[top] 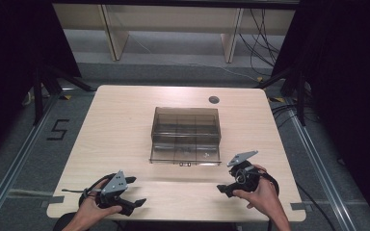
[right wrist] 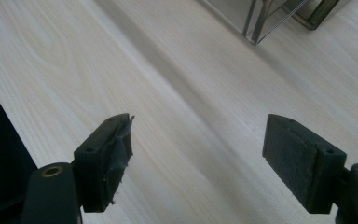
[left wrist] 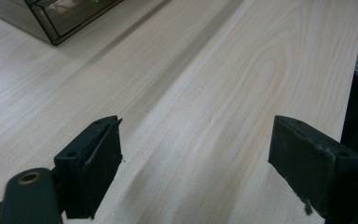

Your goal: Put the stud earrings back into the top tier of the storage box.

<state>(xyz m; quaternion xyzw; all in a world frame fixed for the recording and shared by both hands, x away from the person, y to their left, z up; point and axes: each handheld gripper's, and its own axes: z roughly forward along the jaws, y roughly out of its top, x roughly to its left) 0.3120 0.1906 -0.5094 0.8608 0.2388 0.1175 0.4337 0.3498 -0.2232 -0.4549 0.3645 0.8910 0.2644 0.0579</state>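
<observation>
Smoky clear plastic organizer box (top: 186,136) sits shut mid-counter (top: 125,125), well ahead of my left gripper (top: 136,191) and right gripper (top: 223,189), both gaping wide and empty, so I judge reaching its front latch comes next.

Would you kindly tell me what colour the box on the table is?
The box is see-through smoky brown-grey plastic, shown best in the high view.

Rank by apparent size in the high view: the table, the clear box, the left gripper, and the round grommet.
1. table
2. clear box
3. left gripper
4. round grommet, far smallest
</observation>
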